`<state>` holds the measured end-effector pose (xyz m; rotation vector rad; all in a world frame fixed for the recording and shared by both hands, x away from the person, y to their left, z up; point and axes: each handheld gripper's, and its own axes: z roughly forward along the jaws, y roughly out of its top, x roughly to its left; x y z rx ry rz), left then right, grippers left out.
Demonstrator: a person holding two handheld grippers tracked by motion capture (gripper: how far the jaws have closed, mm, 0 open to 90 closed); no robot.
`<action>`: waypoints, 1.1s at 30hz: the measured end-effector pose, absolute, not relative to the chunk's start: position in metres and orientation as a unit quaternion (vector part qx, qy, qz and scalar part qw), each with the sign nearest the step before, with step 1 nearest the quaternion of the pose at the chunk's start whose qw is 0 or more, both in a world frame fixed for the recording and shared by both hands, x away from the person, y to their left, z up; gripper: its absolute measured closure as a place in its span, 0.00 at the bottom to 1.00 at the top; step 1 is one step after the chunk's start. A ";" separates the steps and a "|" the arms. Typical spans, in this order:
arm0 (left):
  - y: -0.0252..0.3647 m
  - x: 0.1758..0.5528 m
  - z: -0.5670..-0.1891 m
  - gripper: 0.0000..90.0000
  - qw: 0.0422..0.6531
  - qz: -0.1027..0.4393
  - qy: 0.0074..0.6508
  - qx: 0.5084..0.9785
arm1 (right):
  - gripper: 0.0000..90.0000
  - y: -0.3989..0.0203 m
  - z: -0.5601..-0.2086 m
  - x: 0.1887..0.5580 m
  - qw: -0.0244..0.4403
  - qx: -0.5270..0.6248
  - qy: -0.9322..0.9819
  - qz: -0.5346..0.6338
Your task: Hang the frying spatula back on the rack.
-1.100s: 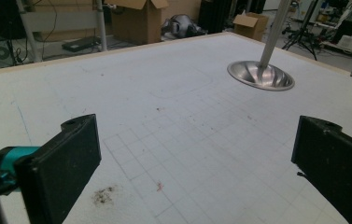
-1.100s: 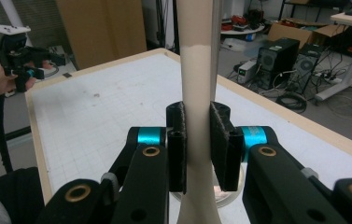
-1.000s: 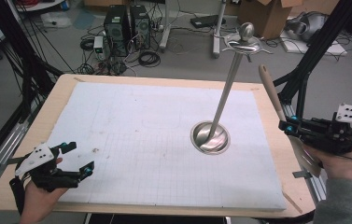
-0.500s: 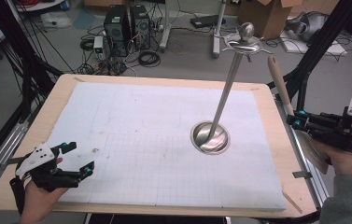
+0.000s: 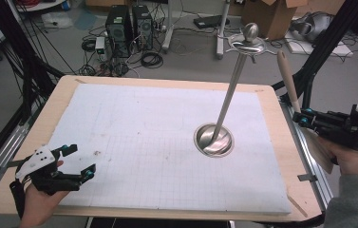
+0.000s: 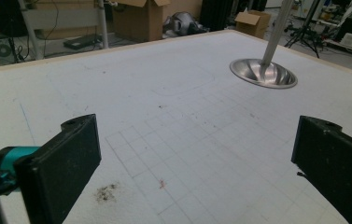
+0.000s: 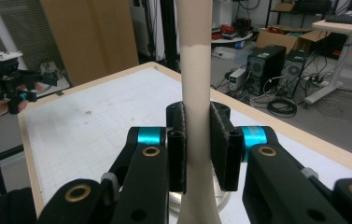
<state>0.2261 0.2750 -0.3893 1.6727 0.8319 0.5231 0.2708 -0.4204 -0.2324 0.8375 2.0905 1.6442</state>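
Note:
A wooden utensil [image 5: 287, 78] with a long pale handle stands nearly upright off the table's right edge, and my right gripper [image 5: 305, 116] is shut on it. In the right gripper view the pads [image 7: 221, 140] clamp the handle [image 7: 194, 70] from both sides. A metal stand [image 5: 231, 85] with a round dished base [image 5: 213, 140] and hooks at its top rises from the mat, left of the utensil; the base [image 6: 263, 72] also lies far ahead in the left gripper view. My left gripper [image 5: 79, 161] rests at the near left corner, open, with only bare mat between its jaws [image 6: 201, 149].
A white gridded mat [image 5: 143, 128] covers the wooden table [image 5: 281, 137]. Black frame posts [image 5: 319, 52] rise by the right edge, and a metal rail [image 5: 309, 156] runs along it. Computer towers [image 5: 127, 23] and cables lie on the floor beyond the far edge.
My right gripper has shifted a little to the right with the wooden utensil, whose handle tip now stands slightly higher. The left gripper and the stand have not moved.

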 end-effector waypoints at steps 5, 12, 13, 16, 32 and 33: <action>0.276 0.226 -0.390 0.02 0.563 0.229 0.358 0.709 | 0.87 -0.422 -0.233 0.272 0.172 0.303 0.732 0.586; 0.277 0.226 -0.389 0.02 0.564 0.231 0.358 0.707 | 0.87 -0.421 -0.234 0.275 0.162 0.305 0.733 0.586; 0.277 0.226 -0.389 0.02 0.564 0.231 0.358 0.708 | 0.87 -0.421 -0.234 0.276 0.160 0.305 0.733 0.586; 0.277 0.226 -0.389 0.02 0.563 0.232 0.359 0.707 | 0.87 -0.422 -0.234 0.277 0.158 0.306 0.733 0.587; 0.278 0.226 -0.389 0.02 0.564 0.235 0.360 0.706 | 0.87 -0.418 -0.239 0.281 0.149 0.307 0.732 0.590; 0.278 0.226 -0.389 0.02 0.564 0.234 0.360 0.706 | 0.87 -0.418 -0.240 0.281 0.148 0.307 0.731 0.591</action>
